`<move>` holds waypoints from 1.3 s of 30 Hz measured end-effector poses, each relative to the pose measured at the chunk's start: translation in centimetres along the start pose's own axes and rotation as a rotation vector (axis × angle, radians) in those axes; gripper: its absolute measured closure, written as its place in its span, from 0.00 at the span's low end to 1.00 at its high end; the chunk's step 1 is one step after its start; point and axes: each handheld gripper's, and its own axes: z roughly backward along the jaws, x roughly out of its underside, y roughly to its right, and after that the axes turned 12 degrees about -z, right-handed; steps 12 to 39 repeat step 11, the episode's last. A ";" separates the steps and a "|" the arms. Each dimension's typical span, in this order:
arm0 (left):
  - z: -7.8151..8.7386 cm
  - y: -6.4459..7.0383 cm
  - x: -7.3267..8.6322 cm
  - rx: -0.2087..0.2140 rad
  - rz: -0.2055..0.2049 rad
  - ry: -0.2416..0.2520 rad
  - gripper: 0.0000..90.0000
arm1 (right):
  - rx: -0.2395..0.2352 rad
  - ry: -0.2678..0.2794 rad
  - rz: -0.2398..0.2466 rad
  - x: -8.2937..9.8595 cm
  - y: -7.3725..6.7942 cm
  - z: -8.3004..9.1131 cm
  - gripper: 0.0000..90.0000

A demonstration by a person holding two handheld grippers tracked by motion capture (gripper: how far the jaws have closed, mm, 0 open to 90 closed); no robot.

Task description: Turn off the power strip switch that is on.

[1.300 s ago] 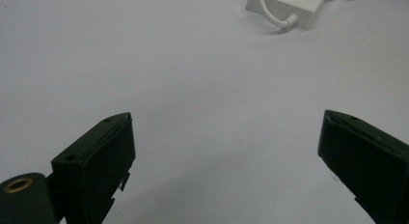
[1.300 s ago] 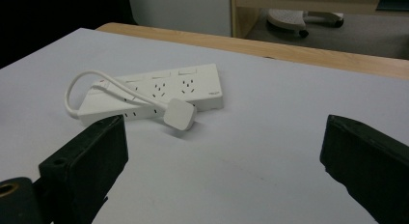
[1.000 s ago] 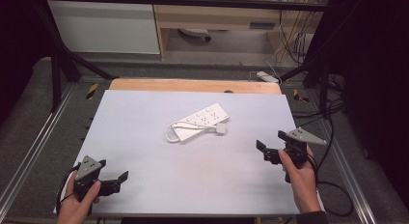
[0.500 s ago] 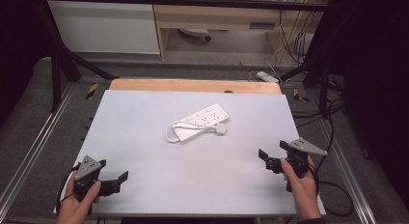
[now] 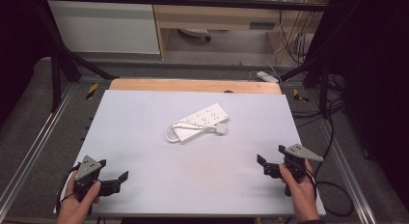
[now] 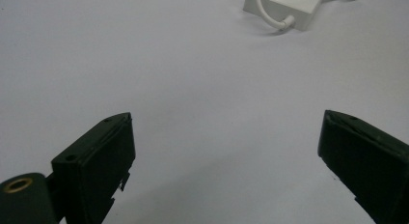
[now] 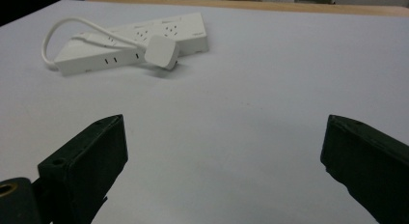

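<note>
Both grippers are waiting with jaws spread wide and empty, the left gripper [image 5: 115,179] and right gripper [image 5: 264,165] sitting well short of the power strip [image 5: 200,121] lying mid-table, so everything's looking undone.

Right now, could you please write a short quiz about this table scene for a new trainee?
1. True or false: the left hand-held gripper is touching the power strip.
2. Multiple choice: where does the white plug lie? A) on the floor B) against the power strip's side C) between the jaws of the right hand-held gripper
3. Fill in: both hand-held grippers have their jaws ____.

Key:
1. False; it sits near the table front edge, well apart from the strip.
2. B
3. open
</note>
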 end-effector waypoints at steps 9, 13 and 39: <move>0.0 0.1 -0.1 0.004 -0.003 0.002 0.07 | -0.038 -0.098 0.044 1.2 -1.0 -2.1 0.04; -0.1 0.1 -0.1 0.004 -0.007 0.000 0.07 | -0.022 -0.112 0.047 1.3 -1.0 -2.4 0.04; -0.1 0.1 -0.1 0.004 -0.007 0.000 0.07 | -0.022 -0.112 0.047 1.3 -1.0 -2.4 0.04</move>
